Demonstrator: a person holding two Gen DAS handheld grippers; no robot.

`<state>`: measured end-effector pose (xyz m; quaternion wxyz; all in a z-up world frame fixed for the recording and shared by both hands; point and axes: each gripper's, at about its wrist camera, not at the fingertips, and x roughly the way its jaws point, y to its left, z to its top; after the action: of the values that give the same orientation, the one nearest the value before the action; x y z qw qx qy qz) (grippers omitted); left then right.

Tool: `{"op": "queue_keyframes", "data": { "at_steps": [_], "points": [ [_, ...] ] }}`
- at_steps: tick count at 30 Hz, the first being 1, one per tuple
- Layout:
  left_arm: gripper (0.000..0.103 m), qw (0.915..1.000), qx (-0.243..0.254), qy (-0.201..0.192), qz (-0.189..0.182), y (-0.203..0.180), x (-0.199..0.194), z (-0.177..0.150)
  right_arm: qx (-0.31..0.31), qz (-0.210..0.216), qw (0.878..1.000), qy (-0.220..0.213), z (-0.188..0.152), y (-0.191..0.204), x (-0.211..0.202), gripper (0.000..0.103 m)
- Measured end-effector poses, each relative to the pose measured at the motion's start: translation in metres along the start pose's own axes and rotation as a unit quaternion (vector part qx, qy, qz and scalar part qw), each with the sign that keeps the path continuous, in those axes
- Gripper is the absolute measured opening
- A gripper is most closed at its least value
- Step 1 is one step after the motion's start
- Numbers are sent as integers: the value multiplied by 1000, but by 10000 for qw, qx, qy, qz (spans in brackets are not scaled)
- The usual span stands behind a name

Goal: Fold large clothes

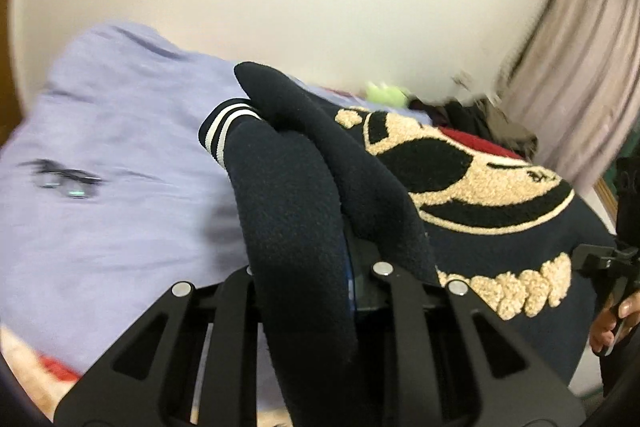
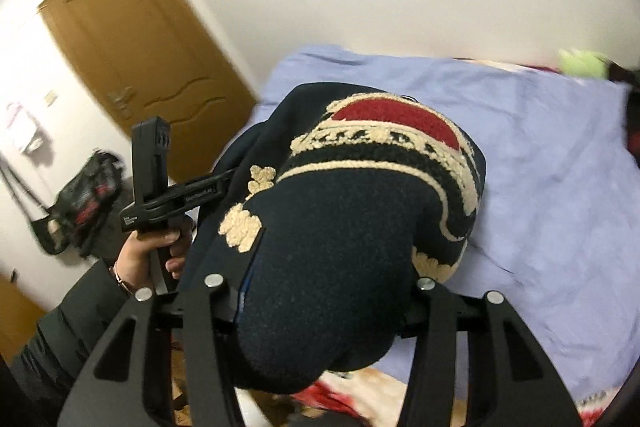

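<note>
Nearest: left tool [image 1: 316,267] clamped on dark navy sweater [image 1: 480,219] sleeve, striped cuff [image 1: 224,127] beyond. Right tool [image 2: 320,291] closed around a thick navy bunch. Sweater draped between both, raised over the lavender-sheeted bed [image 2: 560,167]. Farther left, brown door [image 2: 144,55].

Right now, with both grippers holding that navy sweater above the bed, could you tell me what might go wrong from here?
1. The left gripper pinches a thick bunch of the navy sweater, and the striped cuff hangs loose; the sleeve could flop out of the fold.
2. The right gripper holds a bulky wad, so fabric may slip out.
3. The lavender sheet is wrinkled and might drag along when the sweater lands.
</note>
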<state>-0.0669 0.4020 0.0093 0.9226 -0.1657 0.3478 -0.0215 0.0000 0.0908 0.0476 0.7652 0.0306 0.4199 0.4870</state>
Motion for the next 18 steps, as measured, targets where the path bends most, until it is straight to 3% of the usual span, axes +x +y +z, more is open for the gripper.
{"op": "queue_keyframes", "data": {
  "at_steps": [6,8,12,15,18],
  "points": [
    [18,9923,-262,-430,1129,70,-141,16,-664,1003,9927,90,50,123,50,49],
    [18,9847,-391,-479,1630,95,-190,19,-936,1453,9848,140,68,164,74,49],
    [18,9643,-647,-467,2526,139,-246,18,-1152,2065,9705,463,92,203,140,49],
    [18,9504,-900,-419,2949,168,-248,5,-1441,2283,9598,765,95,207,200,49],
    [18,9450,-1300,-309,2986,199,-211,-28,-1435,2201,9579,1156,84,177,257,49]
  ]
}}
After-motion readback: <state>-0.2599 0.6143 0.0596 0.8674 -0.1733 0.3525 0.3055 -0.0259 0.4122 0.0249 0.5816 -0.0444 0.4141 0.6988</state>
